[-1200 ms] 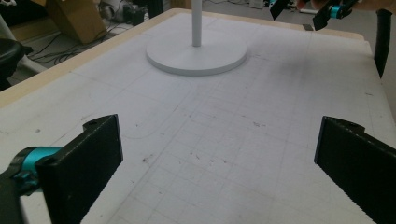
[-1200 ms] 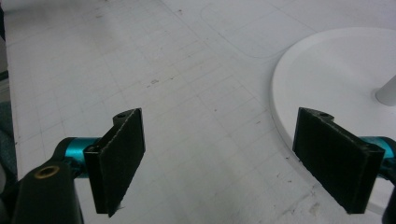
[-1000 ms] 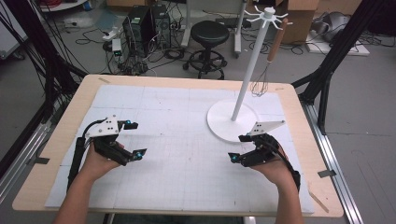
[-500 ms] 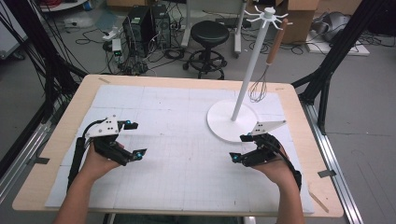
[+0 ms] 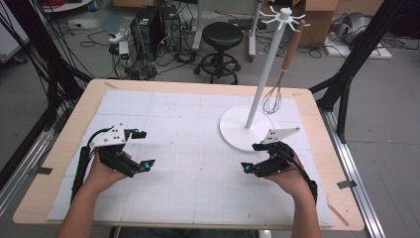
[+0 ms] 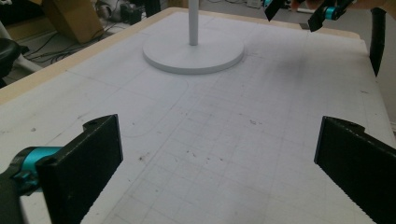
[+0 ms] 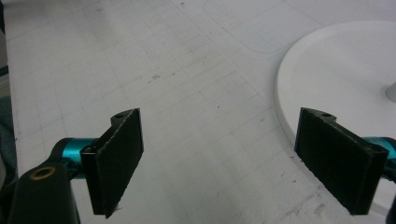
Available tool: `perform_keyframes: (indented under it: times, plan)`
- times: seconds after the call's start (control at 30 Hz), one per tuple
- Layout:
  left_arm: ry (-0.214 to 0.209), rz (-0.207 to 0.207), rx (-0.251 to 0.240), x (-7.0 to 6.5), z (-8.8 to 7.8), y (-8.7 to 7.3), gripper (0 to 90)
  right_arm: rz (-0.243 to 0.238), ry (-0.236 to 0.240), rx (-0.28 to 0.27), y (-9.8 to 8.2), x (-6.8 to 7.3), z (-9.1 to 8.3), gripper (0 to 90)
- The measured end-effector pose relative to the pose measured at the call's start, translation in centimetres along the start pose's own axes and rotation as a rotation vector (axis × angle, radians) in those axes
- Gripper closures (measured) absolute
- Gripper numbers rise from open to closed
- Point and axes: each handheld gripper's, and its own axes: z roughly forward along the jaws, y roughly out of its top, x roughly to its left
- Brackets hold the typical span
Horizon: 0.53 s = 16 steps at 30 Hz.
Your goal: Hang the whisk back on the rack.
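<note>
The whisk [image 5: 273, 94] hangs from the top of the white stand [image 5: 246, 130], at the far right of the table [image 5: 59, 148]. Its wooden handle is up and its wires are just above the round base. The right gripper [image 5: 253, 159] rests near the front edge of this base, with its jaws released and nothing between them. The left gripper [image 5: 143, 148] is well apart from the stand, on the left side, also wide open and empty.

I think the step in hand is to reach for the whisk. To do it well, the right gripper should rise beside the pole and take the handle, not the thin wires, and then lift it up off the hook before pulling away, so the stand does not tip.

The table has a white gridded mat [image 5: 188, 163] with some small dirty marks. Behind the stand, on the floor, are a black stool [image 5: 223, 37], computers [image 5: 151, 22] and many cables.
</note>
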Motion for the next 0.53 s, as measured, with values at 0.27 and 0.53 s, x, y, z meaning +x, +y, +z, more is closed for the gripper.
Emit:
perform_keyframes:
  times: [0.27,0.53]
  plan:
    - [0.0,0.002,0.009,-0.01,0.14,-0.06,1.6,0.006,-0.007,-0.017,0.01,0.03,-0.28,14.6]
    - [0.001,0.002,0.009,0.02,0.15,-0.07,1.6,-0.001,-0.004,-0.015,0.02,-0.03,-0.11,14.6]
